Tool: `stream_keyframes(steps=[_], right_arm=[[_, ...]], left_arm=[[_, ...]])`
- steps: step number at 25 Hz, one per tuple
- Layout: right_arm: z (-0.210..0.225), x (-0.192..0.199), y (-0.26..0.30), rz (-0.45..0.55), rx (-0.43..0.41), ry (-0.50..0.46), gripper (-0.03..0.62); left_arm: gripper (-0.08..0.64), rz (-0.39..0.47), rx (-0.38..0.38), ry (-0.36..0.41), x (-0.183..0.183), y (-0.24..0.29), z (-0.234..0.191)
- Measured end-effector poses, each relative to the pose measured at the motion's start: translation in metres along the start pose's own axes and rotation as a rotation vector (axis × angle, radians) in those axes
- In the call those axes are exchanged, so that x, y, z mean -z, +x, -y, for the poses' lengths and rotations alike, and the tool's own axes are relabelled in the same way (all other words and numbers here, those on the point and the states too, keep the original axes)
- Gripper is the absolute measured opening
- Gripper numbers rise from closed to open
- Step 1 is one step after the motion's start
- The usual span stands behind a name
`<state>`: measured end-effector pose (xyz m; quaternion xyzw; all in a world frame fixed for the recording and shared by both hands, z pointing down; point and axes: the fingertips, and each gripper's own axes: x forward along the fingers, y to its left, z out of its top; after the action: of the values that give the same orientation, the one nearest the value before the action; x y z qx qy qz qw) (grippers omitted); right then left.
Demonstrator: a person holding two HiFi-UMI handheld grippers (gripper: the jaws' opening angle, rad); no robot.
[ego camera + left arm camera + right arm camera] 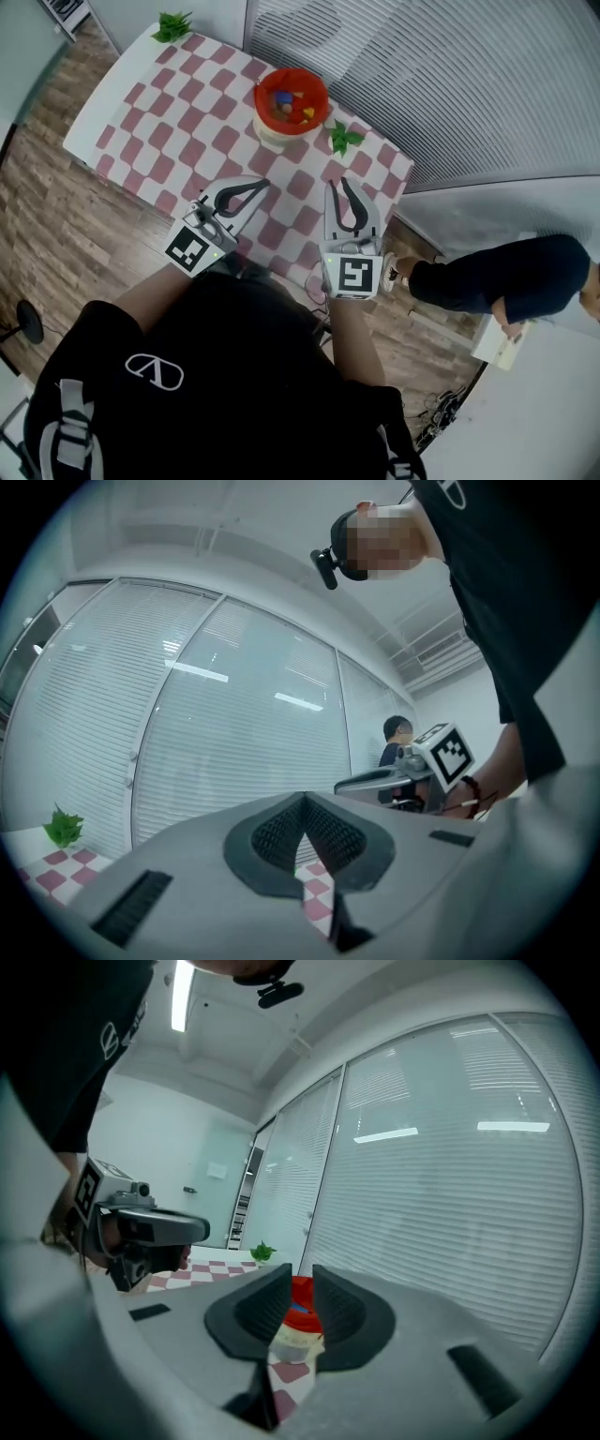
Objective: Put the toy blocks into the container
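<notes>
A red bowl point(266, 89) on a cream base stands at the far side of the checkered table point(169, 122), and several coloured toy blocks point(292, 103) lie inside it. Both grippers hover over the table's near edge, well short of the bowl. My left gripper point(266, 185) point(302, 801) is shut, its tips touching with nothing between them. A narrow gap shows between the jaws of my right gripper point(340, 182) point(301, 1279), and nothing is held there. Through that gap, in the right gripper view, I see the bowl point(302, 1291). I see no loose blocks on the cloth.
One green plant sprig point(345, 138) lies just right of the bowl, another point(172, 25) at the table's far left corner. White window blinds point(450, 84) run behind the table. A person in dark sleeves point(497, 272) stands on the wooden floor at the right.
</notes>
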<state>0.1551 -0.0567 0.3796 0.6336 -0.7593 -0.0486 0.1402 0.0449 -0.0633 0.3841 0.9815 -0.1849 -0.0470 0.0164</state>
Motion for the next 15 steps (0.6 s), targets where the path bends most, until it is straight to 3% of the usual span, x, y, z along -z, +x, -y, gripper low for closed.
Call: stream_keyframes(steps=[15], right_arm=[[0.015, 0.022, -0.064, 0.033, 0.139, 0.083, 0.006]], left_arm=[[0.006, 0.001, 0.027, 0.032, -0.006, 0.01, 0.009]])
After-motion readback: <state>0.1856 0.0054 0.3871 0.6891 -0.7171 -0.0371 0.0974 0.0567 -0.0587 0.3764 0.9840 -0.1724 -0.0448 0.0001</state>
